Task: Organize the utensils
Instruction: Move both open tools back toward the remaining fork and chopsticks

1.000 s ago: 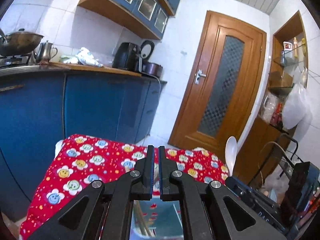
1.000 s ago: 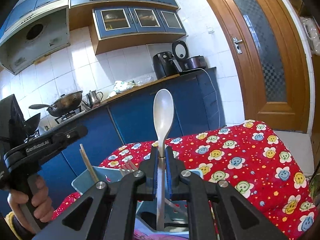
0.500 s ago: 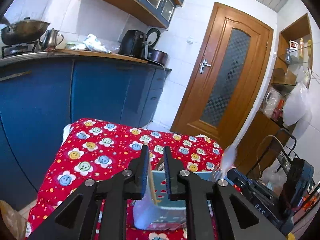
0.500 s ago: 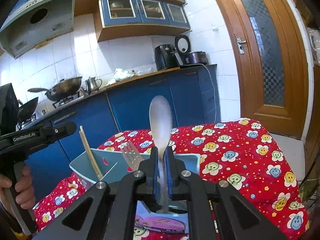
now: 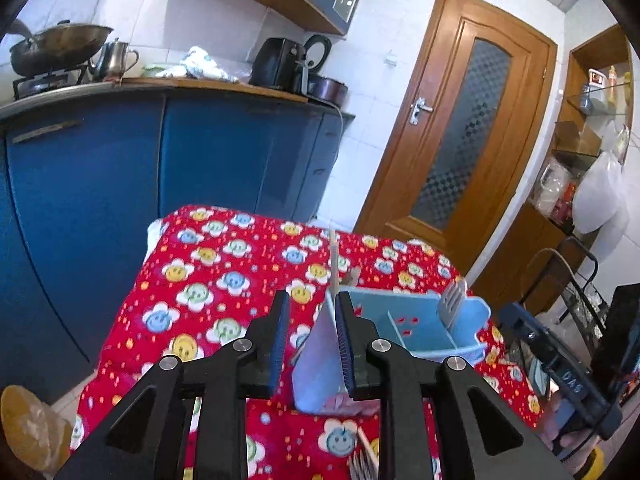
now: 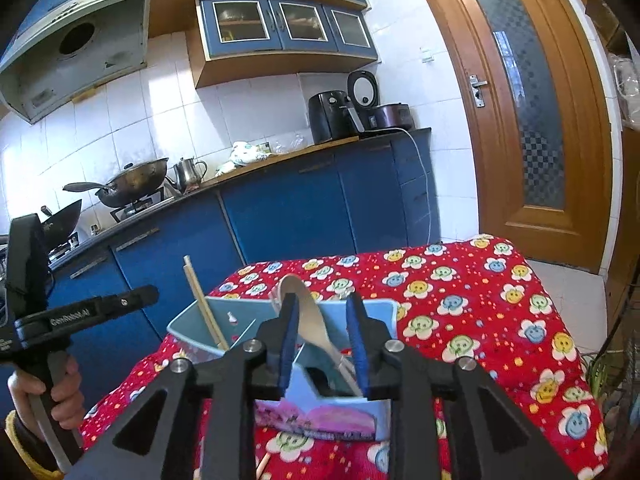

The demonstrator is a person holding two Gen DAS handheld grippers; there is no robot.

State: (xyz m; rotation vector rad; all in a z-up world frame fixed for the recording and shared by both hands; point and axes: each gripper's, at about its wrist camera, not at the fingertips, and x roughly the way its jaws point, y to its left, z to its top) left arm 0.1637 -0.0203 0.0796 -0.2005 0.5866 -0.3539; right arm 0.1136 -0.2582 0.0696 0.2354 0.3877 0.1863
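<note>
Both grippers tilt down over the pale blue plastic utensil caddy, right gripper jaws just spread, off the white plastic spoon, left gripper also parted, gripping nothing.

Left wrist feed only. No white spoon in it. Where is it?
Observer: The white spoon leans in the blue holder, bowl up.
Operator: Right claw gripping it?
Observer: No. The right claw has just been opening; the spoon stands between its parted jaws, unclamped.
Operator: Sharing a compartment with the chopsticks?
Observer: No. The chopsticks lean in the holder's left part, across a divider from the spoon.
</note>
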